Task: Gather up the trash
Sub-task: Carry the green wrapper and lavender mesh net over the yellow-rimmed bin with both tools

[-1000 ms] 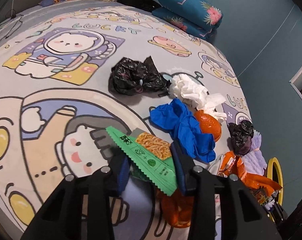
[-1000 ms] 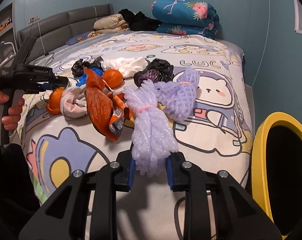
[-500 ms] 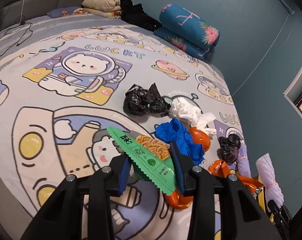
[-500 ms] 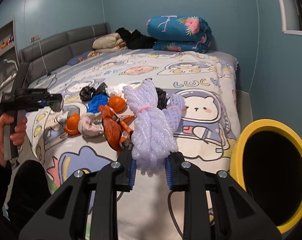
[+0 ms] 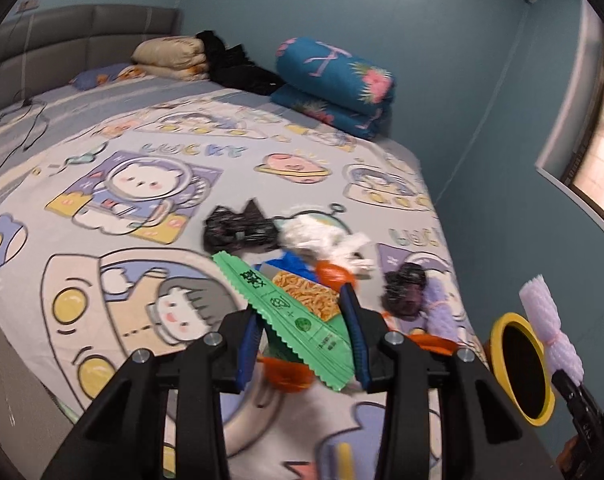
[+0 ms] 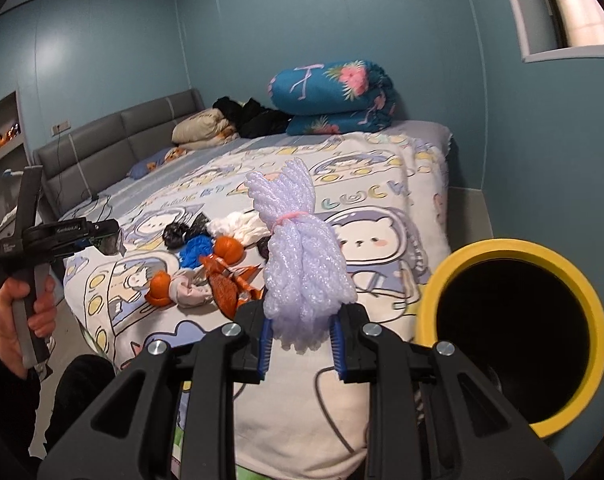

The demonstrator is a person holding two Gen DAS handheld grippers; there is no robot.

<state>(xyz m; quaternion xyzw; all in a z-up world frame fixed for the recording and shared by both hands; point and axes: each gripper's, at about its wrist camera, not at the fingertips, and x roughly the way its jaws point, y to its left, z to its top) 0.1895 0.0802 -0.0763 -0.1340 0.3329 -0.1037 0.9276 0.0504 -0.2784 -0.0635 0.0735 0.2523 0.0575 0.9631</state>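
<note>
The left gripper [image 5: 304,342] is clamped on a green snack packet [image 5: 290,312], and the right gripper [image 6: 302,342] is clamped on a pale purple foam net bundle [image 6: 302,268]; both are held in the air above the bed [image 6: 382,392]. A yellow-rimmed bin [image 6: 514,332] stands just beside the bed's corner, right of the bundle. On the cartoon sheet the remaining trash lies in a cluster: black bags [image 5: 238,230], white tissue [image 5: 322,240], a blue glove [image 6: 196,250] and orange wrappers [image 6: 226,286].
</note>
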